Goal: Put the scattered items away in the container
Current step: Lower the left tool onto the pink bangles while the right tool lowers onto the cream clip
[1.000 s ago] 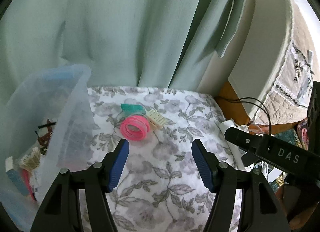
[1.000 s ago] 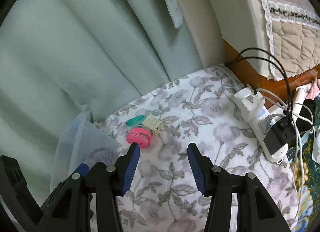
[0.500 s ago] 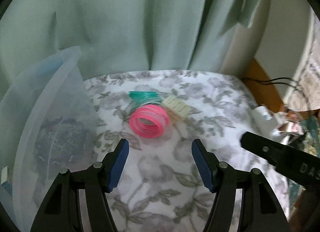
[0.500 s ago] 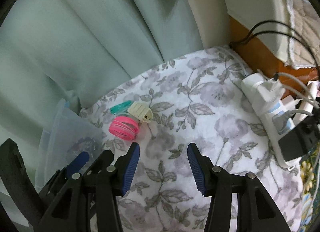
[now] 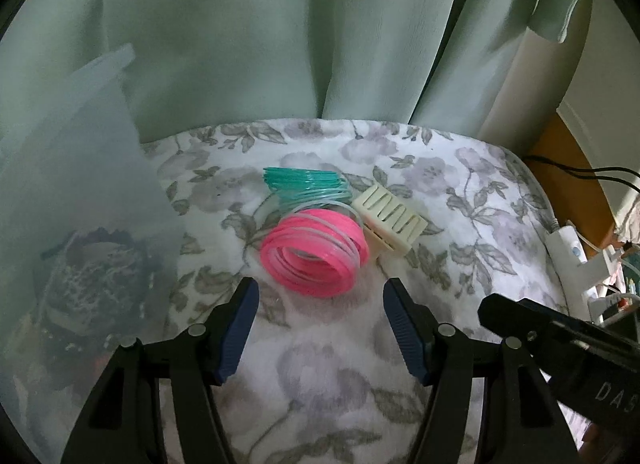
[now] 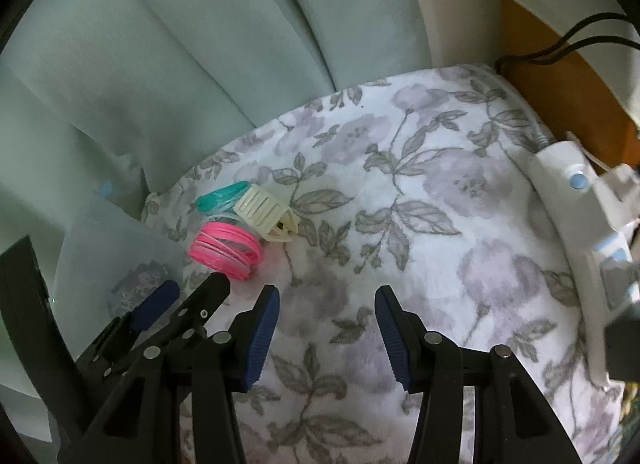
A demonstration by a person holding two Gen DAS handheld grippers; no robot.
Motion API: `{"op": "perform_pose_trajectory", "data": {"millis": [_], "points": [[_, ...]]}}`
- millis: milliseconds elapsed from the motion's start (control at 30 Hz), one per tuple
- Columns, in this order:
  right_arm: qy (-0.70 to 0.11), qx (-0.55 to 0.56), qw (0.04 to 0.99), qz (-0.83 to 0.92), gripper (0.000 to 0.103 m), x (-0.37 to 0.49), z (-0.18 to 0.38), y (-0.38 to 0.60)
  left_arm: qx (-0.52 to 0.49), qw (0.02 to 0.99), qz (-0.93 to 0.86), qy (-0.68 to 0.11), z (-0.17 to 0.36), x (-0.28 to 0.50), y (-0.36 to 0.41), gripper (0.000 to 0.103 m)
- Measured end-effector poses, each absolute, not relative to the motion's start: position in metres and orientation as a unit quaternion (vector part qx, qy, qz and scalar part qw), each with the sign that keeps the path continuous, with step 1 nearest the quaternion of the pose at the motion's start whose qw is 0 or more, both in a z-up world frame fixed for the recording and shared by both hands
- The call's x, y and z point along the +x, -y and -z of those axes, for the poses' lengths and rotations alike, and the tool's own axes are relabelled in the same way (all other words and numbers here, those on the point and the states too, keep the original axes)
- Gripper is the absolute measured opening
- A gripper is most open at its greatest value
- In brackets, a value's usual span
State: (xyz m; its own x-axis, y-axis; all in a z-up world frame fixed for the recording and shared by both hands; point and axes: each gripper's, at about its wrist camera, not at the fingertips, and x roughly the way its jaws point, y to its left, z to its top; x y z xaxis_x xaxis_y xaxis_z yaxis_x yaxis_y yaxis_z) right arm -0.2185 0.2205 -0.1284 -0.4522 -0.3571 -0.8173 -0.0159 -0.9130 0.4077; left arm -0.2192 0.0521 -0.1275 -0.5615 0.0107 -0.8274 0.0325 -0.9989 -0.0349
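A pink coil hair tie [image 5: 314, 254] lies on the floral cloth [image 5: 340, 364], with a teal coil tie [image 5: 306, 184] behind it and a cream claw clip [image 5: 390, 220] to its right. My left gripper [image 5: 320, 296] is open just short of the pink tie, which sits centred ahead of the fingertips. The translucent plastic container [image 5: 76, 200] stands at the left with dark items inside. In the right wrist view the pink tie [image 6: 224, 250], teal tie [image 6: 220, 196] and clip [image 6: 266, 212] lie ahead to the left of my open, empty right gripper [image 6: 326, 300].
A pale green curtain [image 5: 280, 32] hangs behind the cloth. A white power strip [image 6: 576, 216] with plugs and black cables lies along the right edge, beside an orange wooden surface [image 6: 560, 92]. The left gripper's body [image 6: 160, 324] shows at lower left in the right wrist view.
My left gripper has moved forward toward the pink tie, which now lies just ahead of its tips. The right gripper has also come forward and lower over the cloth. Both stay open.
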Motion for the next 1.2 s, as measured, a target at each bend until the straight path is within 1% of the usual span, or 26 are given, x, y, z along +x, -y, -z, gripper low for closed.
{"op": "perform_pose_trajectory", "data": {"millis": [100,167,233,433,567,600,633,967,1200], "points": [[0.177,0.518,0.106,0.830,0.054,-0.226,0.135,-0.219,0.473,0.012,0.881,-0.026,0.135,-0.227,-0.053,0.061],[0.178,0.521,0.107,0.828,0.054,-0.231,0.139,-0.219,0.478,0.016,0.878,-0.026,0.140,-0.231,-0.053,0.055],[0.175,0.523,0.111,0.827,0.054,-0.237,0.142,-0.217,0.480,0.019,0.877,-0.028,0.145,-0.235,-0.052,0.054],[0.162,0.529,0.136,0.822,0.054,-0.256,0.150,-0.208,0.479,0.029,0.877,-0.031,0.150,-0.241,-0.047,0.053],[0.155,0.531,0.158,0.818,0.054,-0.266,0.154,-0.201,0.474,0.030,0.880,-0.017,0.150,-0.242,-0.048,0.054],[0.148,0.531,0.167,0.818,0.054,-0.269,0.154,-0.197,0.472,0.032,0.881,-0.012,0.151,-0.243,-0.049,0.051],[0.140,0.530,0.174,0.818,0.054,-0.270,0.154,-0.193,0.472,0.034,0.881,-0.008,0.152,-0.244,-0.048,0.051],[0.132,0.534,0.208,0.809,0.054,-0.294,0.169,-0.180,0.473,0.030,0.880,-0.033,0.156,-0.252,-0.039,0.051],[0.115,0.530,0.237,0.806,0.054,-0.308,0.175,-0.161,0.472,0.028,0.881,-0.020,0.161,-0.260,-0.043,0.051]]}}
